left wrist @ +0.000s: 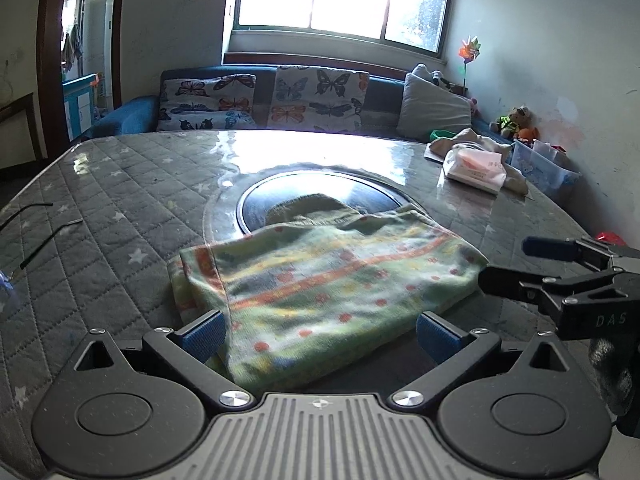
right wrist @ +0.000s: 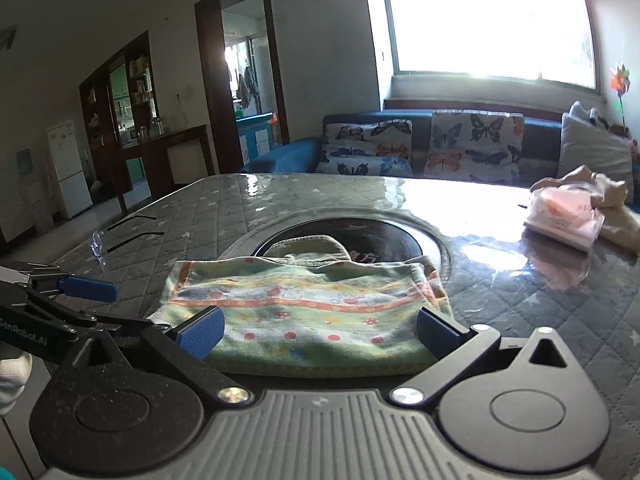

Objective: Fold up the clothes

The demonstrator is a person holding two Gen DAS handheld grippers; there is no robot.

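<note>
folded green garment (left wrist: 320,284) lies flat, long axis left-right, collar facing away.

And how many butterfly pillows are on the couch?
2. One butterfly pillow lies at the couch's left; the other stands in the middle, under the window. More may be hidden.

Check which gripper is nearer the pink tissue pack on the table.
Right. The right gripper sits off the green patterned garment's right edge, the pink tissue pack's side; the left gripper is off the opposite edge.
</note>
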